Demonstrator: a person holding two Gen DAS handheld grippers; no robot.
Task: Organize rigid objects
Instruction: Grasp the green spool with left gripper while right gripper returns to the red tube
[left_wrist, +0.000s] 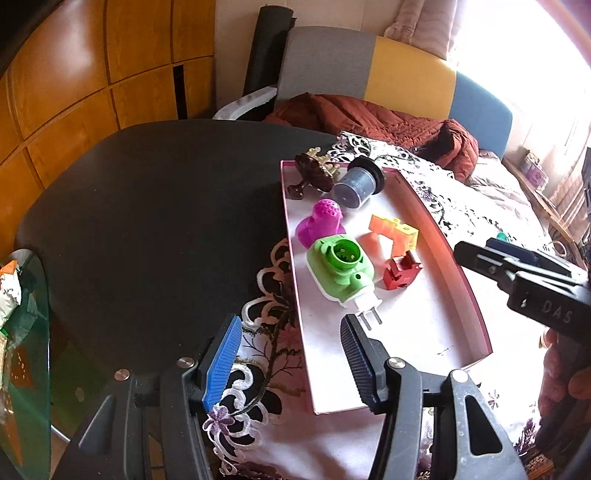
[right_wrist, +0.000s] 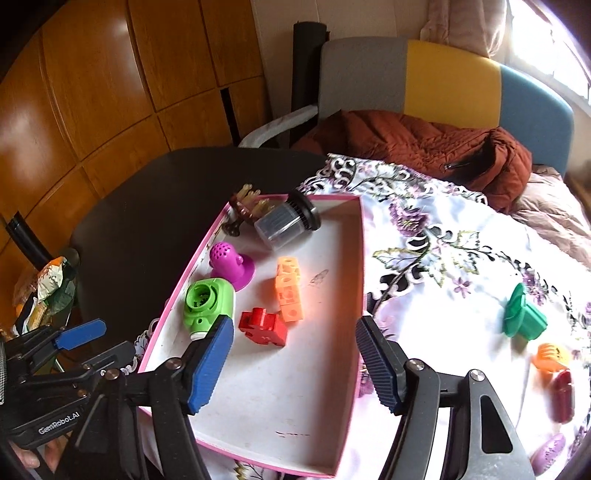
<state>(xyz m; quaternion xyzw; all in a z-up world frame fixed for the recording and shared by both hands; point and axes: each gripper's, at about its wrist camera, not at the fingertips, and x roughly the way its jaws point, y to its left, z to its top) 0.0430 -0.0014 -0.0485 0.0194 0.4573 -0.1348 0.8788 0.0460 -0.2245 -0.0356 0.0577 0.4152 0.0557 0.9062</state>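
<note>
Both claws empty over the half-filled tray

The right claw stands released above the tray, nothing between its pads; the red block lies just below it, among the other sorted pieces. The left claw gapes empty at the tray's near edge. Loose pieces wait on the cloth. I'd fetch the green piece next: swing right, clear the tray wall, straddle its body squarely before closing.

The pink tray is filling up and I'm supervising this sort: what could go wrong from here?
The brown comb-like piece sits on the pink tray rim at the far corner and could be knocked out. The grey canister lies on its side and might roll. The green piece on the cloth is still unsorted.
</note>
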